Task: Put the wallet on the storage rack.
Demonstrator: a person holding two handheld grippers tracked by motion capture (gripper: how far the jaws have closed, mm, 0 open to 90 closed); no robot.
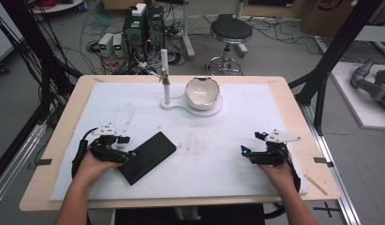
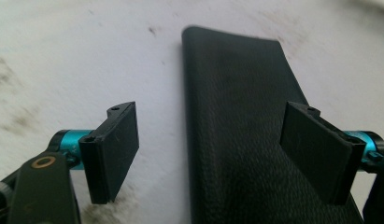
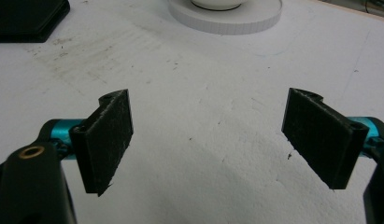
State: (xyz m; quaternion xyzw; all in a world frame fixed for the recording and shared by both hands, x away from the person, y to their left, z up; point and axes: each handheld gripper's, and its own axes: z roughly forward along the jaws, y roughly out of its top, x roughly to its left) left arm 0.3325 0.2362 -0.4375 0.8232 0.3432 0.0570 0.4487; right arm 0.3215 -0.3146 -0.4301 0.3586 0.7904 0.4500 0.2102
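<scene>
A flat black leather-like case (image 1: 148,156) lies at an angle on the white mat (image 1: 204,154), left of centre. My left gripper (image 1: 127,147) is at its near-left end, open. In the left gripper view the case (image 2: 241,116) runs forward between the wide-spread jaws, with the right pad (image 2: 318,149) over it and the left pad (image 2: 115,144) over bare mat. My right gripper (image 1: 253,144) rests open at the mat's right side, and nothing lies between its pads (image 3: 108,140).
A white bowl (image 1: 202,93) sits on a round white base (image 1: 192,105) with an upright white post (image 1: 165,77) at the back centre of the mat; the base (image 3: 227,14) shows ahead of the right gripper. The wooden table edge (image 1: 293,93) surrounds the mat.
</scene>
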